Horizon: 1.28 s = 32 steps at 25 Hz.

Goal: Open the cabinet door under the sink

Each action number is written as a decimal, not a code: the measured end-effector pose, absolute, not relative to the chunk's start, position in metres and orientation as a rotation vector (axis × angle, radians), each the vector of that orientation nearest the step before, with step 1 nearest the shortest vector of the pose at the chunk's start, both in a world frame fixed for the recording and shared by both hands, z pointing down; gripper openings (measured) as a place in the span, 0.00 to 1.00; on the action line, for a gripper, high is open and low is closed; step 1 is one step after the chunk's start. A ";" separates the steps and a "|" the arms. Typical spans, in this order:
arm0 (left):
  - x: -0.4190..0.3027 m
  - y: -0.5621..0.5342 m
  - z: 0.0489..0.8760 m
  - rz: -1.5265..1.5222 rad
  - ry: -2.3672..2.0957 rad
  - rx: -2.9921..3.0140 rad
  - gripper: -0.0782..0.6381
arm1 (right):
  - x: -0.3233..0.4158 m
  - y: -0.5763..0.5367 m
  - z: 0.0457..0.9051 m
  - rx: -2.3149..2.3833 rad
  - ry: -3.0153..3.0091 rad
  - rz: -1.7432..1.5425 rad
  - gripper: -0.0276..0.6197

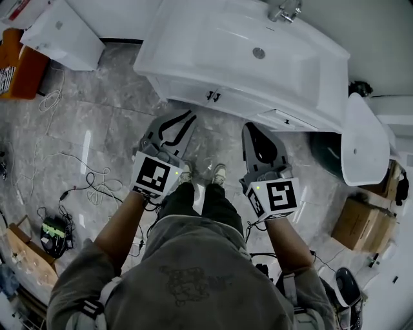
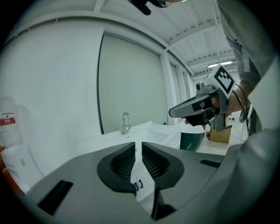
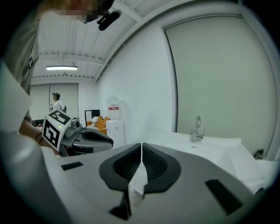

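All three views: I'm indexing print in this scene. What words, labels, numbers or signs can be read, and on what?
None can be read as text.
Red-and-white label on the bottle: too blurred.
Black-and-white print on the orange box: too small.
Left cube, right cube: square marker patterns, no letters or numbers.

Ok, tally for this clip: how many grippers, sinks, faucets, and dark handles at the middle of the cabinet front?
grippers: 2, the left gripper and the right gripper
sink: 1
faucet: 1
dark handles: 2
total: 6
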<state>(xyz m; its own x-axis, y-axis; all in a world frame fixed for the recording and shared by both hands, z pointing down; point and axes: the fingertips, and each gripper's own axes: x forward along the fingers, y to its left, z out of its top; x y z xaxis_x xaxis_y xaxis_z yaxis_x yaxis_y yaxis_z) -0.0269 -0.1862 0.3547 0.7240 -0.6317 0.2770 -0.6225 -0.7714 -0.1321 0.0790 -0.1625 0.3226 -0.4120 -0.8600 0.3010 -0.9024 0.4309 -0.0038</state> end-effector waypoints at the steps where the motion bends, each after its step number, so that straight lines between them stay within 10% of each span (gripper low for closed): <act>1: -0.024 -0.189 0.361 -0.500 1.053 -2.901 0.15 | 0.080 -0.166 0.326 1.526 -2.429 0.213 0.09; 32: 0.026 -0.280 0.599 -0.867 1.372 -2.939 0.31 | 0.110 -0.243 0.537 1.416 -2.358 0.495 0.09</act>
<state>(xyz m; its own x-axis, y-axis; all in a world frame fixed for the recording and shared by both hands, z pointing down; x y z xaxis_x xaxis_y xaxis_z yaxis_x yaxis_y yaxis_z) 0.0262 -0.2801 0.5988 0.5381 -0.6518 0.5344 -0.7626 -0.6465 -0.0207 0.1105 -0.2431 0.5373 -0.4420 -0.7693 0.4613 -0.8898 0.4410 -0.1172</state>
